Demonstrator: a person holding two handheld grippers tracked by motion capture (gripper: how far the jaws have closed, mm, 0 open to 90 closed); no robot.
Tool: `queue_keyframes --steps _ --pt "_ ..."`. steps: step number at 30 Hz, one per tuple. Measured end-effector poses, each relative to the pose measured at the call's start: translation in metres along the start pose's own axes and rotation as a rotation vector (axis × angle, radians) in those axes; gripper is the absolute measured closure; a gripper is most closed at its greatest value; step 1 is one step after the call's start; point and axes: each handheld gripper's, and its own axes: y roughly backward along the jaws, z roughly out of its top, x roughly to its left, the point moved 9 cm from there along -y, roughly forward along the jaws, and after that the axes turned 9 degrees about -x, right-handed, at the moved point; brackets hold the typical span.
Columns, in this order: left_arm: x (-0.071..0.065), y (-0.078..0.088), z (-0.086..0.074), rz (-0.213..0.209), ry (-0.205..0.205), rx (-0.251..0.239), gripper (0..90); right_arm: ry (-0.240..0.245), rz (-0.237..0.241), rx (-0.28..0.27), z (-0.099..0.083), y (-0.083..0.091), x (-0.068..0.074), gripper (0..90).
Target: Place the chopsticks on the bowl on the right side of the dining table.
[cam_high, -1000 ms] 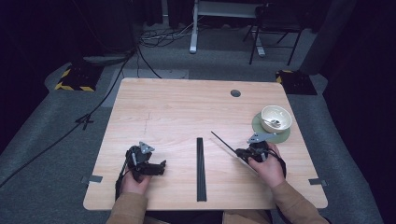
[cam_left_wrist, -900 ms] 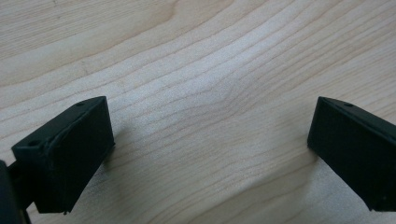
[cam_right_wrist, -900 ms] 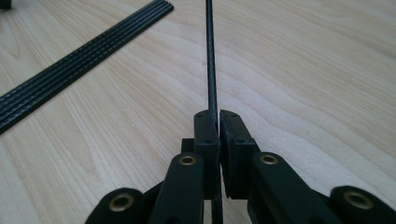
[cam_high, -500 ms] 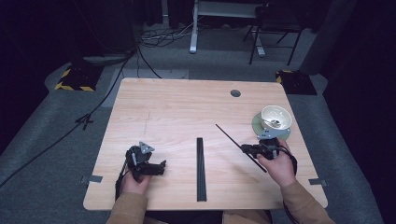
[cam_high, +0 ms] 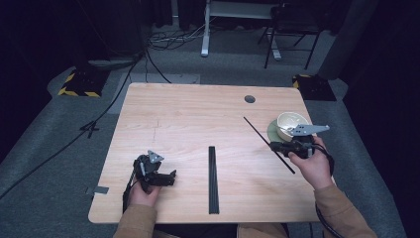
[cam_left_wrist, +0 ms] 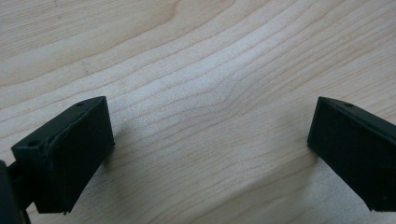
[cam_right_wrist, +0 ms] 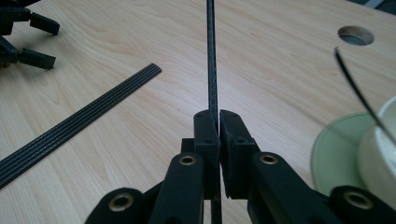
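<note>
Fingers, right: your right gripper (cam_right_wrist: 218, 122) has its fingers (cam_right_wrist: 207, 135) pressed together on a thin black rod (cam_right_wrist: 211, 56), one finger on each side of it.
Fingers, left: your left gripper (cam_high: 157, 174) has its fingers (cam_left_wrist: 65, 154) spread wide, with bare wood between them and nothing held.
Rod: it runs on past the right fingers both ways; in the high view it slants from upper left to lower right, over the right part of the bench (cam_high: 188, 119).
Right hand (cam_high: 311, 166): it sits just below the white bowl (cam_high: 290, 125), near the right edge.
Bowl: it stands on a green disc (cam_right_wrist: 332, 154).
Bundle of rods (cam_high: 212, 178): it lies flat at the bench's front middle, between your hands, touched by neither gripper.
Left hand (cam_high: 146, 191): it rests near the front left of the bench.
</note>
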Motion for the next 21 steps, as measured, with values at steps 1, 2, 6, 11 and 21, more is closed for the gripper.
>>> queue_keyframes --steps 1,2,6,11,21 --pt "0.0 0.0 0.0 0.0 0.0 0.0 0.6 0.0 -0.007 0.0 0.005 0.004 -0.004 86.2" --pt "0.0 0.0 0.0 0.0 0.0 0.0 0.6 0.004 -0.012 0.003 0.007 0.006 -0.007 86.2" --pt "-0.001 0.0 0.0 0.001 0.006 0.001 0.6 0.011 -0.029 0.012 0.014 0.011 -0.019 86.2" --pt "0.0 0.001 -0.001 0.008 0.003 0.006 0.6 0.013 -0.055 0.025 0.021 0.015 -0.037 86.1" --pt "-0.001 0.0 0.0 0.005 0.008 0.001 0.3 -0.025 -0.122 0.053 0.022 0.019 -0.073 86.1"
